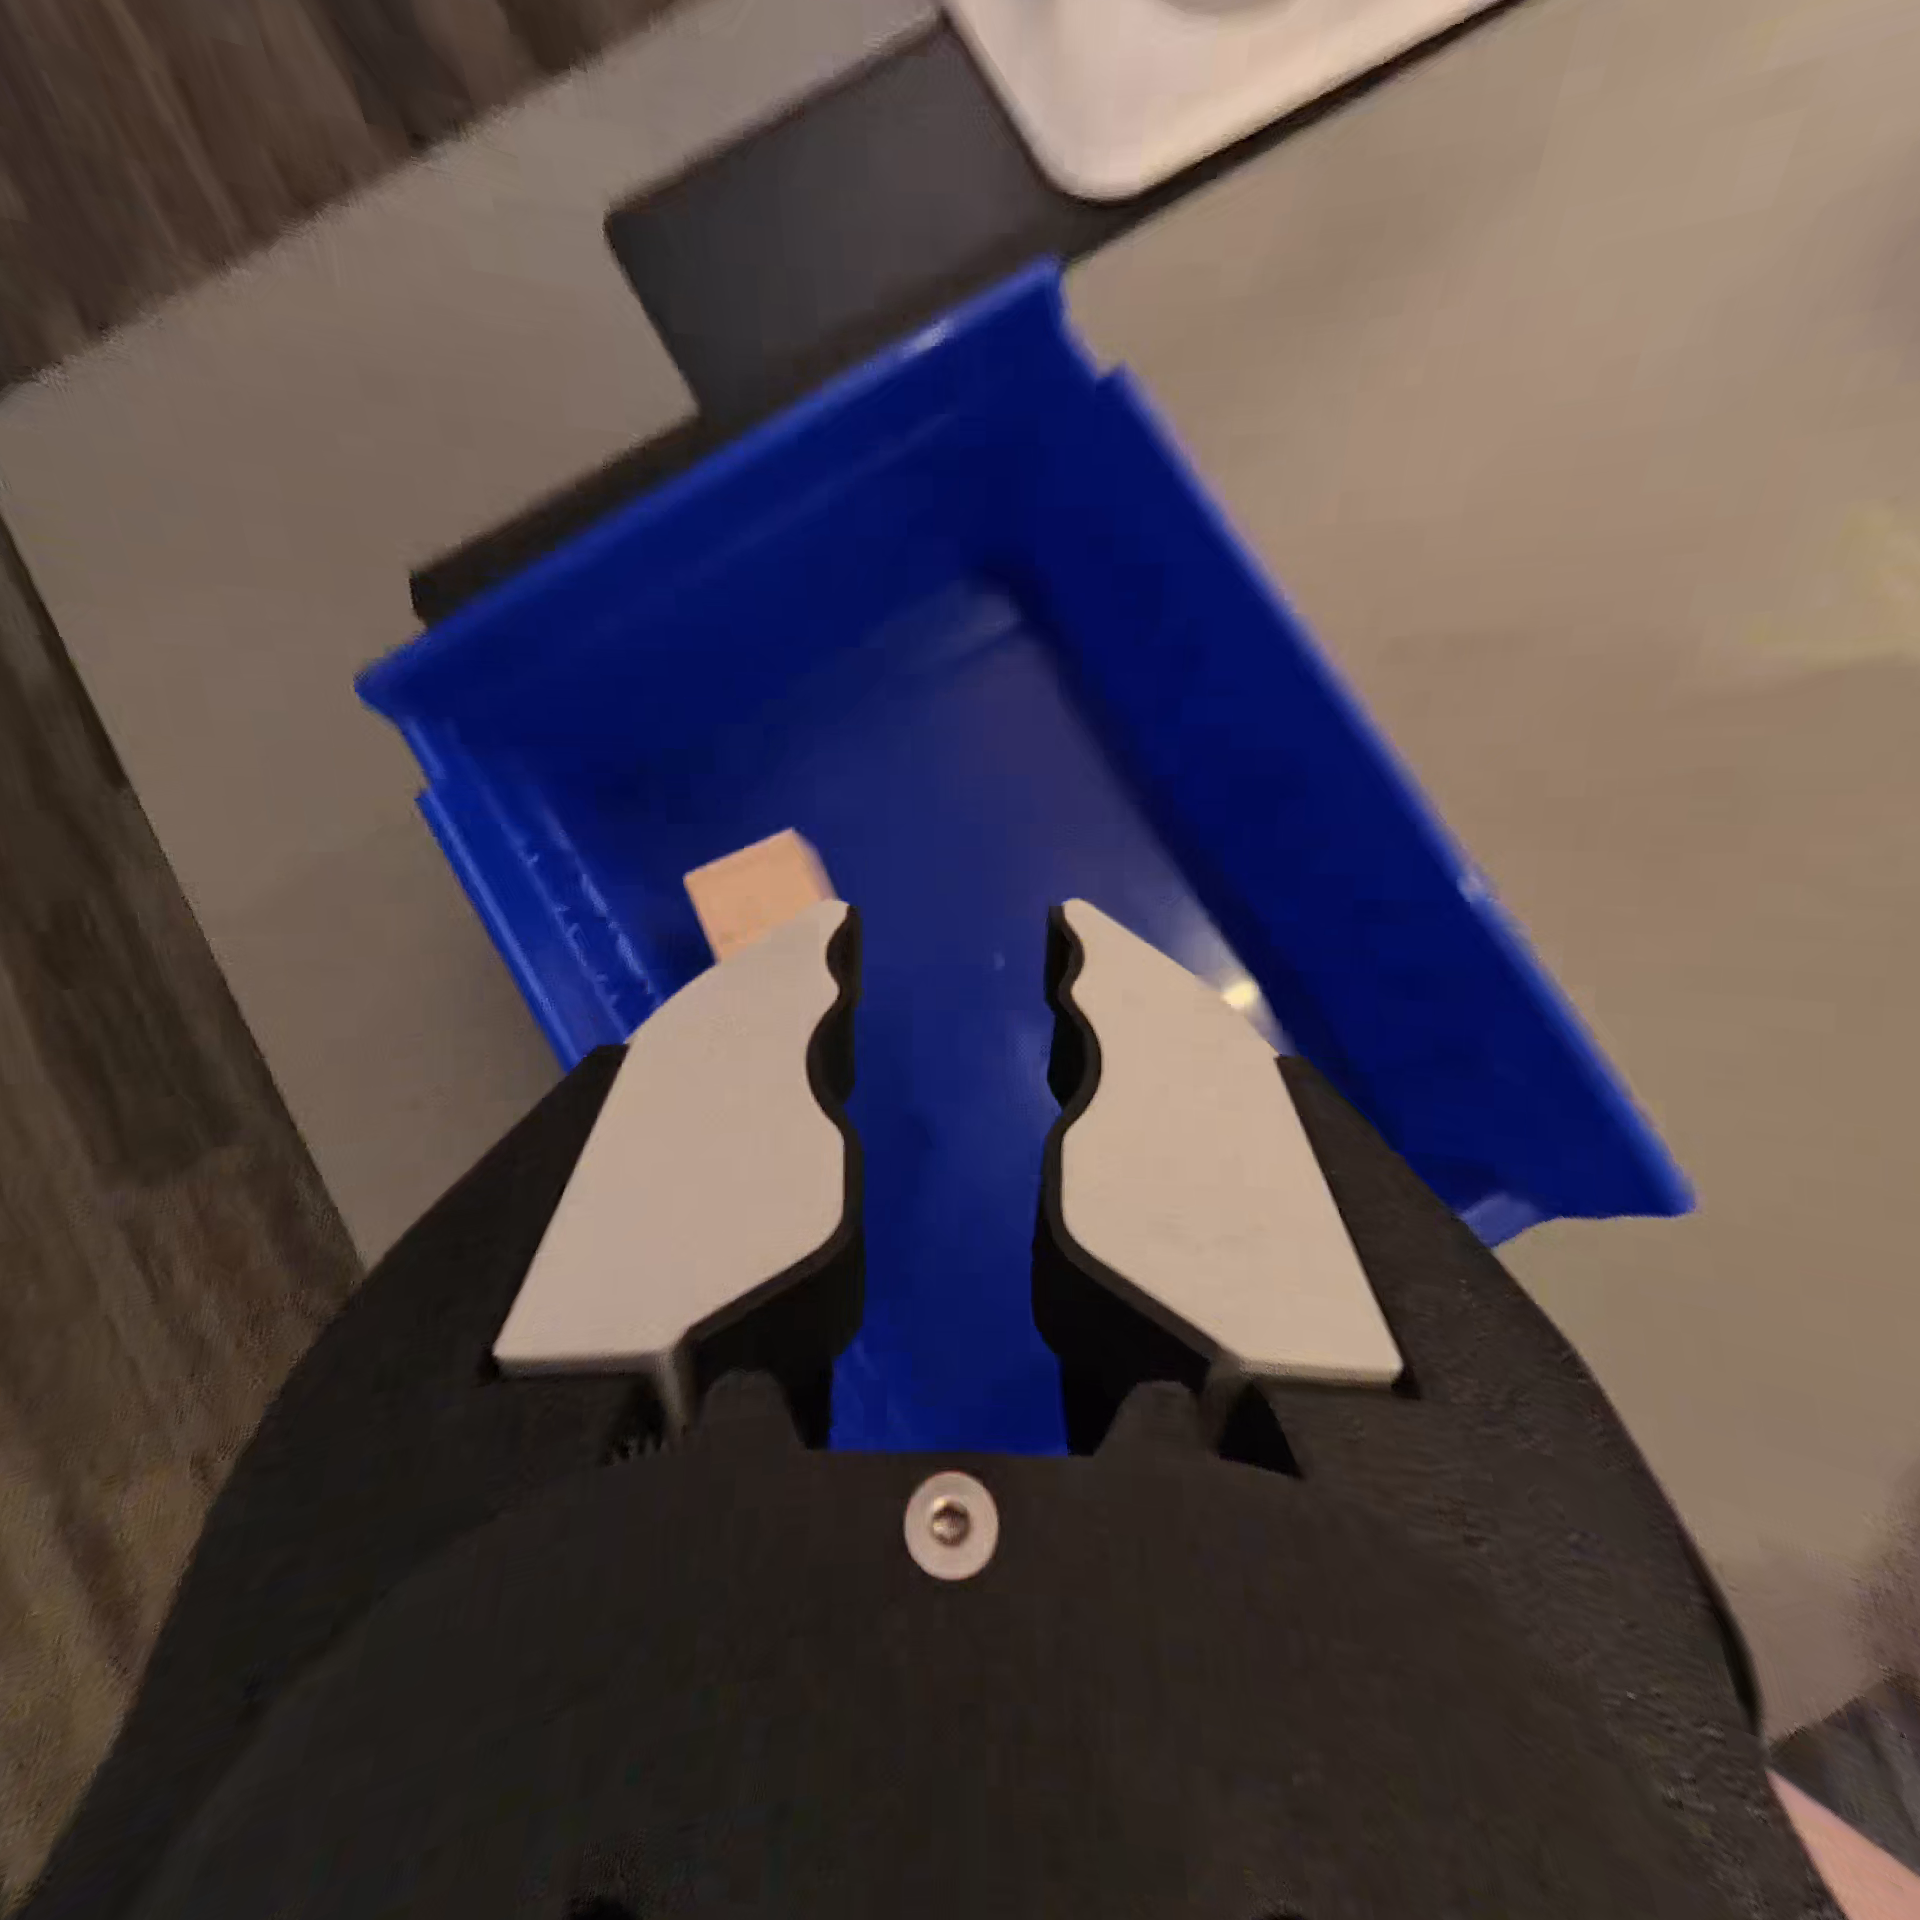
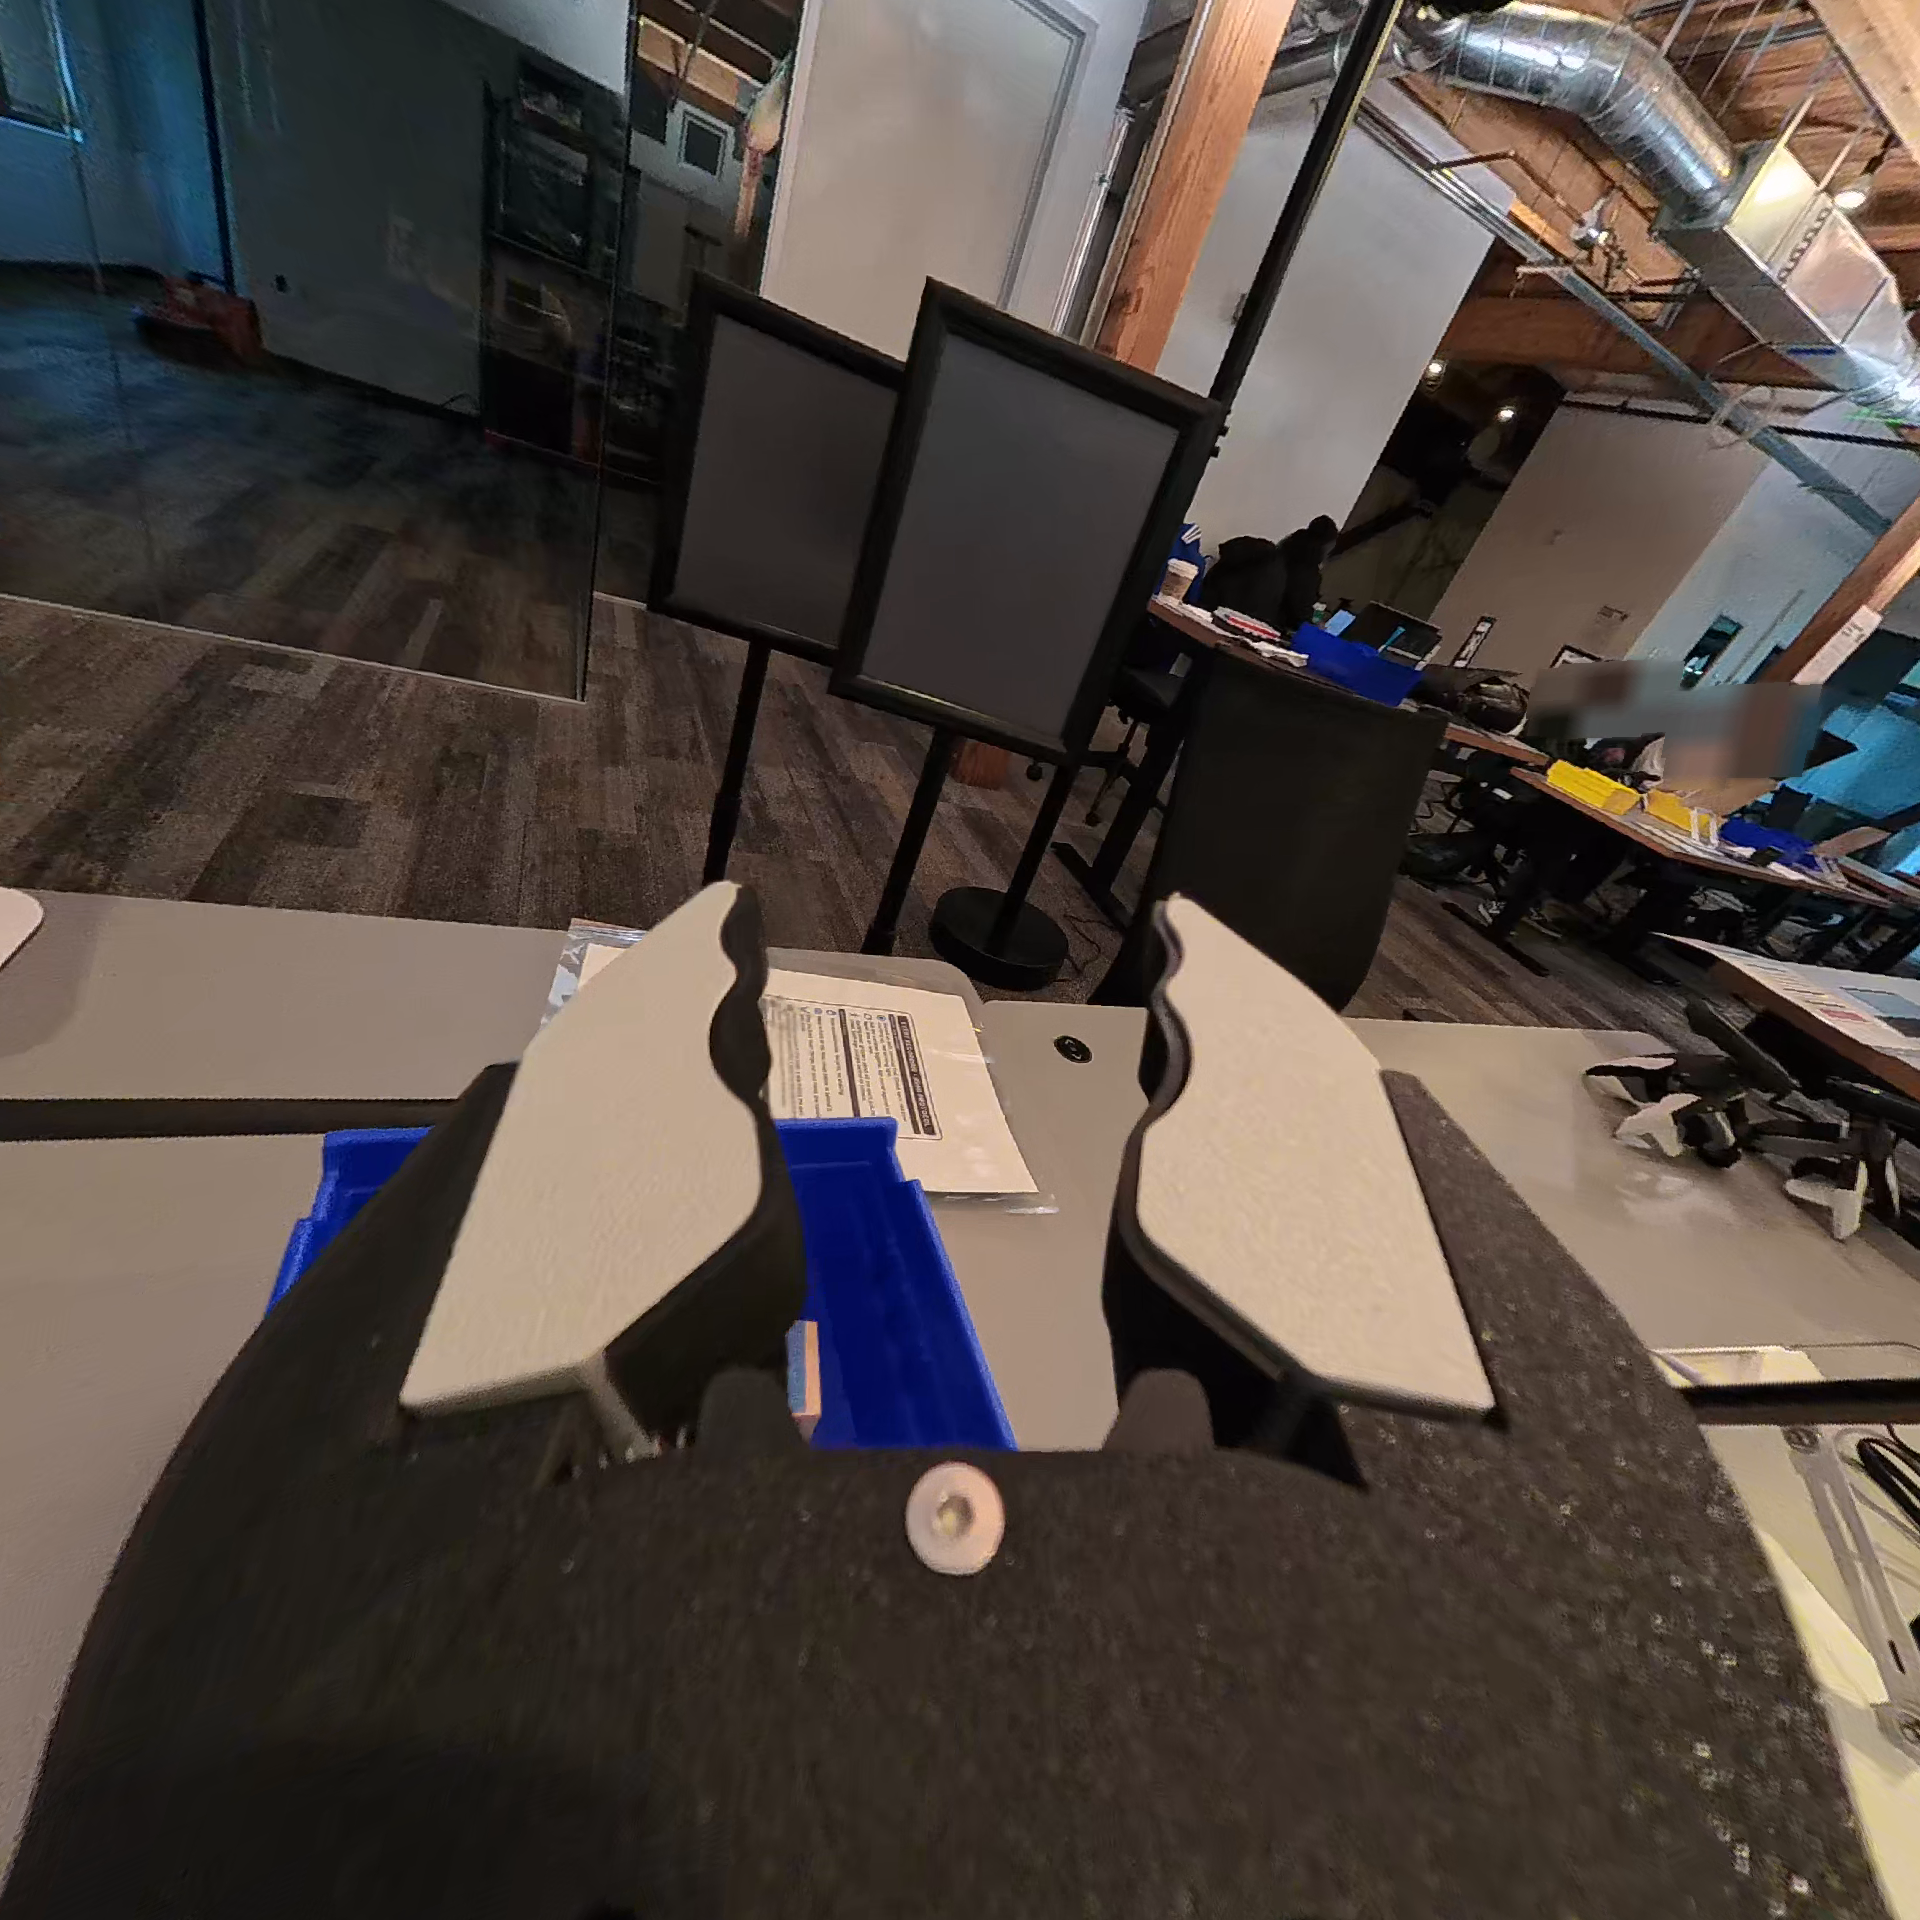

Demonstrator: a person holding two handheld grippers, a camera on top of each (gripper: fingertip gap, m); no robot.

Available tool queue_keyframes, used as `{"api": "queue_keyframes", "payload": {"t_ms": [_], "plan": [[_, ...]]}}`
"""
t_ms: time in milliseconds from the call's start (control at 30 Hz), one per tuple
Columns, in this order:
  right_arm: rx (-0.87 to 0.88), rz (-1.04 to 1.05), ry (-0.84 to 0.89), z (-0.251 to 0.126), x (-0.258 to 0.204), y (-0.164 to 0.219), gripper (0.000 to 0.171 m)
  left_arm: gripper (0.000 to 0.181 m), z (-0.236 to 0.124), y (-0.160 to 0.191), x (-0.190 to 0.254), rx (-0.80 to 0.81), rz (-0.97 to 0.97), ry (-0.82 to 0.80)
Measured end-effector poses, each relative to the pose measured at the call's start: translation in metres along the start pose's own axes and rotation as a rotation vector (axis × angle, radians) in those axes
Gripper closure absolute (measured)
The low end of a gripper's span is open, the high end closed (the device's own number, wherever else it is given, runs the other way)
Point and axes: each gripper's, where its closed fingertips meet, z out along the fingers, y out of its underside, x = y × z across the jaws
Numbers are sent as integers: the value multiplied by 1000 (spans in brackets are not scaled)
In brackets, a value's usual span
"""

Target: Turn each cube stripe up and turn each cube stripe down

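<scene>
Cube (image 1: 756, 883), pale wood in colour, is seen inside the blue bin (image 1: 1299, 748), just beyond the tip of the left gripper's (image 1: 951, 914) left-hand finger and partly hidden by it; no stripe can be made out on the faces shown. The left gripper is held above the bin's open interior with its jaws released, a clear gap between them and nothing grasped. The bin is set on the grey bench (image 1: 1558, 468), and beyond it a black block (image 1: 810, 249) and a white tray-like object (image 1: 1143, 94) are seen; the picture is blurred.

In the right wrist view, the right gripper (image 2: 951, 930) is likewise spread wide and nothing is held. Below and behind its left-hand finger the blue bin (image 2: 883, 1278) is seen, with a sliver of a wooden cube (image 2: 802, 1371) just beside the finger's base. A clear bag holding a printed sheet (image 2: 914, 1091) is laid on the bench (image 2: 1558, 1195) ahead, between the fingers; its writing is not given. Two black-framed sign stands (image 2: 997, 540) are placed on the floor beyond the bench edge.
</scene>
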Motion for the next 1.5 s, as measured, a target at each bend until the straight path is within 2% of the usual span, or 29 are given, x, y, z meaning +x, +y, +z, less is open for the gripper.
{"api": "queue_keyframes", "payload": {"t_ms": [133,300,400,467,633,933,1200,1400,1500], "plan": [[-24,-16,-27,5,-9,6,101,146,38,25,-32,-128,-71,-45],[-30,-38,-54,7,-19,8,101,142,72,31,-51,-209,-196,-131],[-32,-58,-77,8,-28,8,101,137,86,40,-55,-283,-246,-180],[-38,-78,-95,9,-34,9,101,131,90,49,-66,-343,-243,-270],[-42,-121,-132,9,-48,10,101,130,108,60,-67,-413,-234,-285],[-14,-125,-62,5,-39,4,105,132,116,75,-67,-559,-156,-355],[102,-1,44,-21,-8,-24,109,133,107,69,-52,-580,-139,-317],[118,30,55,-31,1,-31,111,132,111,66,-30,-595,-123,-225],[104,30,52,-31,1,-30,111,133,115,72,-29,-639,-105,-229]]}}
